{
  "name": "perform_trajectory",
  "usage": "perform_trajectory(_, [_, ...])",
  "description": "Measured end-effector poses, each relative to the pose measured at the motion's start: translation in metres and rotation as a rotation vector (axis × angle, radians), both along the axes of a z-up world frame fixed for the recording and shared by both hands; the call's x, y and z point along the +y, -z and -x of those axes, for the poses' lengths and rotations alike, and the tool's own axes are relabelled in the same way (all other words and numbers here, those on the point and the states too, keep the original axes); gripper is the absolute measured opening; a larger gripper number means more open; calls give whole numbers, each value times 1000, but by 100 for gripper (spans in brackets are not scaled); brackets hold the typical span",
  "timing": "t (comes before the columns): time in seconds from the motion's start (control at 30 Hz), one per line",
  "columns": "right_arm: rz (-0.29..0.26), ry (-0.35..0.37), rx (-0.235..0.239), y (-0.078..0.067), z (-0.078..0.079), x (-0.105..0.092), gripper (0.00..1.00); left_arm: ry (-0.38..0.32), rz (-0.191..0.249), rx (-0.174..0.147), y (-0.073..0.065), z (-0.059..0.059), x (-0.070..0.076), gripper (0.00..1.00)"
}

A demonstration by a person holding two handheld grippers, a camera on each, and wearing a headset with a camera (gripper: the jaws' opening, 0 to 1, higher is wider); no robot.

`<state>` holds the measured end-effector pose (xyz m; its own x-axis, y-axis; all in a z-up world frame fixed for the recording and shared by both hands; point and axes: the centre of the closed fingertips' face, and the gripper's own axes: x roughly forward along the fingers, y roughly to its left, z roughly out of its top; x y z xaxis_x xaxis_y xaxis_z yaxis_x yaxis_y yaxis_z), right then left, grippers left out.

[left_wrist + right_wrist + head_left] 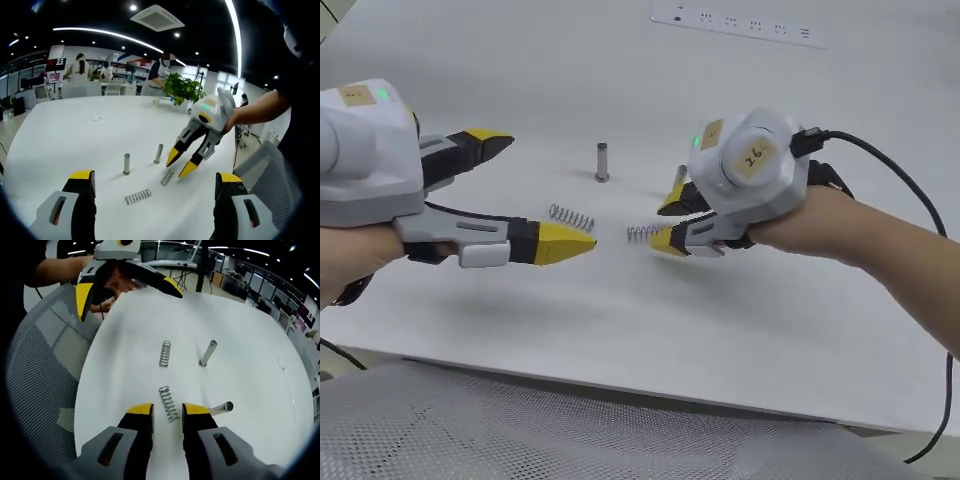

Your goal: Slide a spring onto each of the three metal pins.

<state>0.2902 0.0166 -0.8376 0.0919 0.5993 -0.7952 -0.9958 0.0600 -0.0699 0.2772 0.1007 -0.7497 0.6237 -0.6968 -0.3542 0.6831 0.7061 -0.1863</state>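
Observation:
Two metal pins stand on the white table point(650, 310): one point(602, 162) in the open, the other point(681, 178) just behind my right gripper point(662, 226). One spring point(570, 217) lies near the lower jaw of my left gripper point(545, 190), which hovers wide open and holds nothing. A second spring point(642, 233) lies at the right gripper's tips. In the right gripper view that spring point(169, 402) sits on the table between the narrowly parted jaws of my right gripper point(167, 410), unclamped. The left gripper view shows both springs point(137, 196) point(168, 176) and both pins point(126, 163) point(158, 153).
A white power strip point(735, 22) lies at the table's far edge. A grey mesh chair back point(520, 430) is at the near edge. A black cable point(900, 170) trails from the right gripper. People and a potted plant point(182, 87) are far behind.

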Motion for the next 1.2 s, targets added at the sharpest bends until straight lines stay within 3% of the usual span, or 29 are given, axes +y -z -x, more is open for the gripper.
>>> perform_trajectory(0.3, [23, 4, 17, 13, 3, -1, 19, -2, 0, 4, 1, 0, 1, 97])
perform_trajectory(1.2, [42, 14, 37, 19, 5, -5, 9, 1, -3, 11, 1, 3, 0, 97])
